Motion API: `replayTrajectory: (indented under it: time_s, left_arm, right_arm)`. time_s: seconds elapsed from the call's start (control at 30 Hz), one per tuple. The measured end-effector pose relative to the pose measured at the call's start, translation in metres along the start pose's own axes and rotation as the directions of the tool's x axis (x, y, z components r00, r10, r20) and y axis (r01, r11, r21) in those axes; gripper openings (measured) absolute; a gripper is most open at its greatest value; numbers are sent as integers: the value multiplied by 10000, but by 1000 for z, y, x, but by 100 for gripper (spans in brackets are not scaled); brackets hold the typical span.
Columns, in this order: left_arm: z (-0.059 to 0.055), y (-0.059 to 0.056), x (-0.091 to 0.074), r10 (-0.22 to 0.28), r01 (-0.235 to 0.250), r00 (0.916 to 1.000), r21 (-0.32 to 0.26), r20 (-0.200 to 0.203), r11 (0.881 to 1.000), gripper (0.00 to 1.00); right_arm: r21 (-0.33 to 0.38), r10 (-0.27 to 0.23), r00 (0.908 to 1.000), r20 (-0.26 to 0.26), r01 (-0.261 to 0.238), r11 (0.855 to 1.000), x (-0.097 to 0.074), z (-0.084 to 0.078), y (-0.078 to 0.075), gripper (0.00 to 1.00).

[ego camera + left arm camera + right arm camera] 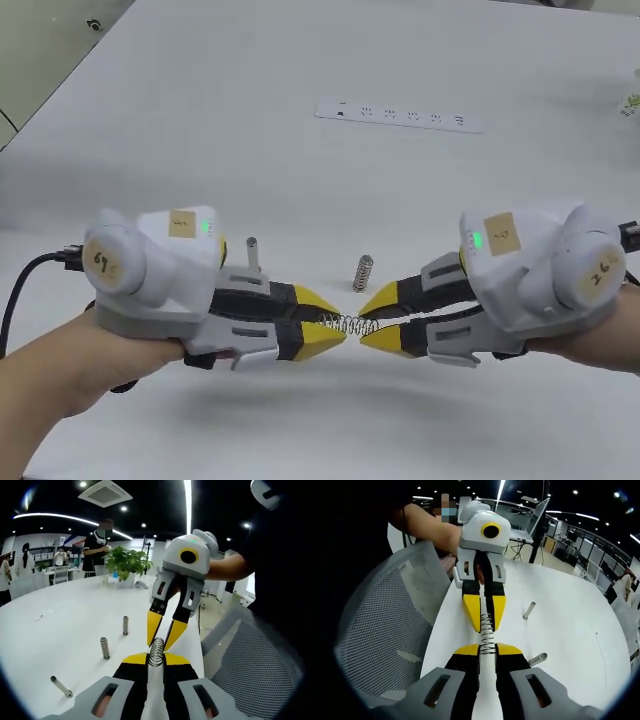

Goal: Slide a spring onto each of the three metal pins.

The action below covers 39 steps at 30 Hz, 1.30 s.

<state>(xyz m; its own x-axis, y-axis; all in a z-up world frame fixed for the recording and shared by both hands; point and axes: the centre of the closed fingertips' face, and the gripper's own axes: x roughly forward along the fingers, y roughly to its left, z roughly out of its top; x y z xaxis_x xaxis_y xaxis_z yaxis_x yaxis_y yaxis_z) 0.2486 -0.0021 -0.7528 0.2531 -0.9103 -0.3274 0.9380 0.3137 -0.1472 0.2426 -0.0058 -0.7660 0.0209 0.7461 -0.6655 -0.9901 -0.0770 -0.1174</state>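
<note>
well, the spring hangs in the air near the person, just above the table, pinched at one end by the left gripper and at the other by the right gripper. both sets of jaws are clenched on it, tip facing tip. its long axis runs left to right, level with the table, and its coils look pulled open a little, thin bright wire with gaps between the turns. the bare pin stands upright on the table just beyond the left gripper, to the far left of the spring, so the left gripper is the nearer one. the next move likely turns on this: the spring lies flat while the pin points up, so one end would have to be let go and the spring tipped upright over the pin's top before it can slide down. a second pin, straight beyond the meeting tips, already wears a spring, and in the left gripper view a third pin, farther right, looks coiled too. by that count one pin is left to fill.
</note>
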Motion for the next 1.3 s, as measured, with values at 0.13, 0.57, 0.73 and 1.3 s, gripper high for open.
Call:
replayTrajectory:
  time_s: [0.13,0.57,0.73,1.3]
  left_arm:
    - [1,-2,1,-64,64,10000,24,11,10000,2]
    - [3,-3,0,-170,171,9998,-55,52,9998,2]
    - [0,-4,0,-235,235,9997,-190,2,9995,2]
    - [-14,-4,4,-68,82,9979,209,-651,9997,2]
  right_arm:
    - [155,-35,10000,23,35,9999,-2,-2,1,11]
    - [435,-125,9994,309,111,9990,-4,-4,0,8]
    - [442,18,9991,432,-37,9990,-11,5,0,8]
    - [-101,437,9918,1204,-428,9990,-7,48,7,8]
